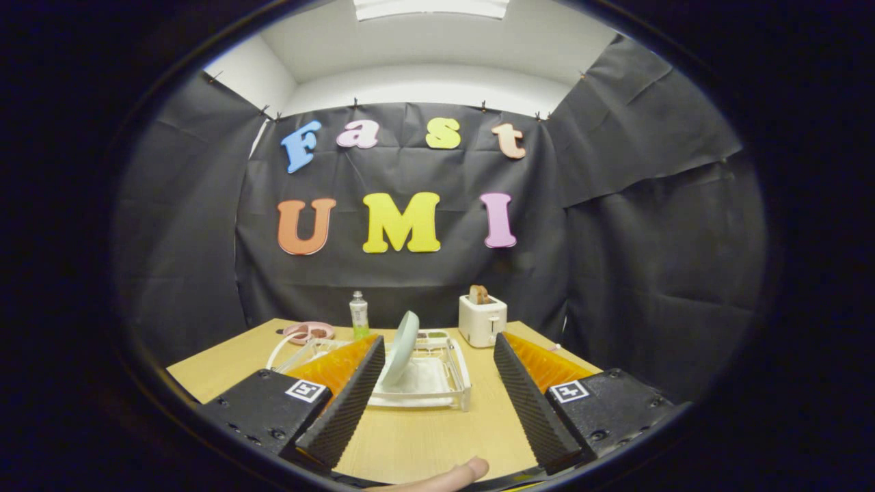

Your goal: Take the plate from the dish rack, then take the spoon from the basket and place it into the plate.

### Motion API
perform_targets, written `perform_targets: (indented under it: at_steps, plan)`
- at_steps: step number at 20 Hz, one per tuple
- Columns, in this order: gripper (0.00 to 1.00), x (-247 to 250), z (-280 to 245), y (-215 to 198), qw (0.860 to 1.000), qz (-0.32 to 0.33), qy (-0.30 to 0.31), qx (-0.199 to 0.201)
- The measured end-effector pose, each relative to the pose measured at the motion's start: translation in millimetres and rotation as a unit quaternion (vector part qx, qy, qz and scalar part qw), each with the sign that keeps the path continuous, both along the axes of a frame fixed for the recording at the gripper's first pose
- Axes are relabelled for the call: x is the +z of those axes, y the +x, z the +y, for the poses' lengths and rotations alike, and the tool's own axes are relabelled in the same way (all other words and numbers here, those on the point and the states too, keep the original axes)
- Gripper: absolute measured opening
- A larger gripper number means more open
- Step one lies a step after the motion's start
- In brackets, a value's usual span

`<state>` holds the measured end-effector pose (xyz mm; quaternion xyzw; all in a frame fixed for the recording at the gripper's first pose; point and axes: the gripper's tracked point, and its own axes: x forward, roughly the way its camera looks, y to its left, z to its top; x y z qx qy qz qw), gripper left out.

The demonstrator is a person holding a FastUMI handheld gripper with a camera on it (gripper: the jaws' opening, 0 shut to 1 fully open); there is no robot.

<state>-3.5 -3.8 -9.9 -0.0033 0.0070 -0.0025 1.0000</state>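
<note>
A pale green plate point(401, 347) stands on edge in the white dish rack point(456, 383), which sits on the wooden table point(410, 437) just beyond my fingers. My gripper point(437, 355) hangs open above the table, its fingers wide apart with nothing between them. The left finger point(352, 396) overlaps the rack's left side and hides part of it. The plate shows just inside that finger. A small basket part point(432, 337) lies at the rack's back; I cannot make out a spoon in it.
A white toaster point(482, 320) with bread in it stands behind the rack to the right. A small bottle point(359, 315) and a pink dish point(309, 332) sit at the back left. A person's fingertip point(451, 473) rests at the table's near edge.
</note>
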Motion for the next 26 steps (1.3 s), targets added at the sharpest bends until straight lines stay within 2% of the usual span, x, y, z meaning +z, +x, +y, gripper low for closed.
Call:
perform_targets:
  at_steps: [6, 8, 12, 17, 21, 26]
  plan:
    - [1.0, -2, -3, 9, 1.0, 0.005, 0.01, -0.004]
    - [1.0, -6, 3, 14, 1.0, 0.008, 0.019, 0.006]
    - [1.0, -8, 7, 35, 1.0, 0.022, 0.001, 0.003]
    - [1.0, -1, 30, 88, 0.997, 0.074, -0.018, -0.001]
    - [1.0, 15, 60, 141, 0.991, 0.124, -0.04, 0.015]
    - [1.0, 15, 76, 205, 0.972, 0.219, -0.081, 0.0]
